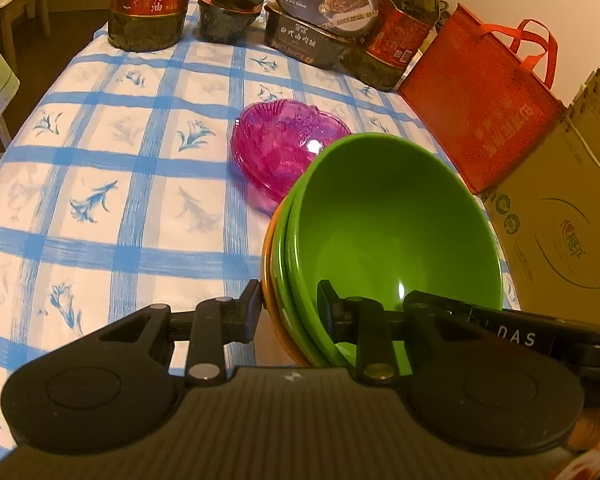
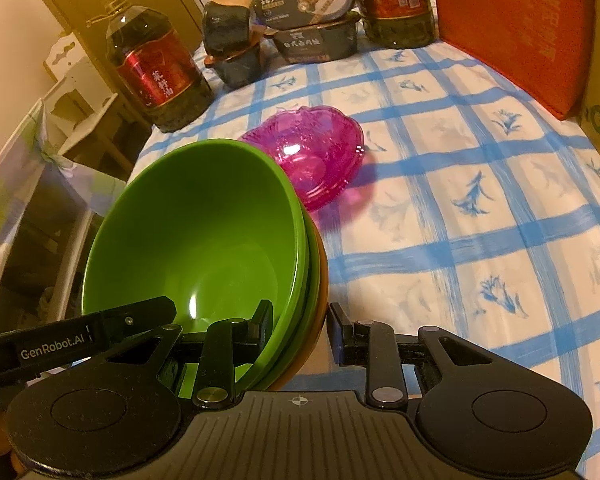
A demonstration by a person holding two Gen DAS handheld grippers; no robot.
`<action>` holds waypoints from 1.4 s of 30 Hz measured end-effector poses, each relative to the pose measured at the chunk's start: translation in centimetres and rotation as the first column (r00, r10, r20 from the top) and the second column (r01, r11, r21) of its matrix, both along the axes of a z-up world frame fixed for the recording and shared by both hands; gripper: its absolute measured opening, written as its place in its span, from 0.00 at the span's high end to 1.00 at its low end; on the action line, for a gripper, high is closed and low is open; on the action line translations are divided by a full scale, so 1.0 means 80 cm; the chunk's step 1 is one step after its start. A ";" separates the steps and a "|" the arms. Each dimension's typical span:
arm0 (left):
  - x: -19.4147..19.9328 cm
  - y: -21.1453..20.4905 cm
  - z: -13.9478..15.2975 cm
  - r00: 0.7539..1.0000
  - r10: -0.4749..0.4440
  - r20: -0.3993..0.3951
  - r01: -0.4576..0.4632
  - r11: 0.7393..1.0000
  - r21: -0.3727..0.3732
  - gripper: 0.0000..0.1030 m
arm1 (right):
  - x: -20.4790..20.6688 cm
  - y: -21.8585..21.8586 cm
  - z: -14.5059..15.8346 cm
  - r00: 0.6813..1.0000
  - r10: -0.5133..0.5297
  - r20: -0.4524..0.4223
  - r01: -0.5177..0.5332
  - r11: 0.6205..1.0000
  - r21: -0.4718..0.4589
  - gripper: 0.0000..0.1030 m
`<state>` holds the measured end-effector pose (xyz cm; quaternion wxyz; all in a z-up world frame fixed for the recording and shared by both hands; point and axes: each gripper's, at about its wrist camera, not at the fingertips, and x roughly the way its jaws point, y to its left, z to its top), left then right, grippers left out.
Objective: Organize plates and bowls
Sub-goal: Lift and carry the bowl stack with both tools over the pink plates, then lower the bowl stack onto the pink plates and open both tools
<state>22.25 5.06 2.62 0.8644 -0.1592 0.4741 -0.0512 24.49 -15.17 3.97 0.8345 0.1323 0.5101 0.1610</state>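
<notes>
A stack of nested bowls, two green bowls (image 1: 396, 220) (image 2: 196, 232) inside an orange bowl (image 1: 269, 268) (image 2: 321, 276), hangs between both grippers over the near part of the table. My left gripper (image 1: 290, 304) is shut on the stack's rim, one finger inside the top green bowl and one outside the orange one. My right gripper (image 2: 300, 322) is shut on the opposite rim in the same way. Each gripper's arm shows at the edge of the other's view. Beyond the stack, a translucent pink bowl (image 1: 284, 148) (image 2: 312, 152) sits on the blue-checked tablecloth (image 1: 100, 208) (image 2: 480, 220).
At the table's far end stand a large oil bottle (image 1: 150, 4) (image 2: 156, 68), stacked black meal boxes (image 1: 320, 12) (image 2: 308, 12) and a second oil bottle (image 1: 396, 36). A red tote bag (image 1: 480, 104) (image 2: 512, 28) and a cardboard box (image 1: 560, 224) line one side.
</notes>
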 end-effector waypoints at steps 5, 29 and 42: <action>0.021 0.001 0.006 1.000 -0.001 0.006 0.000 1.000 0.005 0.75 | 0.018 0.002 0.005 1.000 -0.004 0.002 0.004 1.000 -0.001 0.71; 0.196 0.011 -0.004 1.000 0.011 -0.020 -0.011 1.000 -0.011 0.75 | 0.194 0.002 -0.009 0.999 -0.025 -0.027 0.026 0.999 0.022 0.71; 0.238 0.019 -0.047 0.998 0.025 -0.054 -0.025 1.000 0.012 0.75 | 0.239 0.011 -0.060 0.997 -0.023 -0.076 0.026 0.999 0.034 0.71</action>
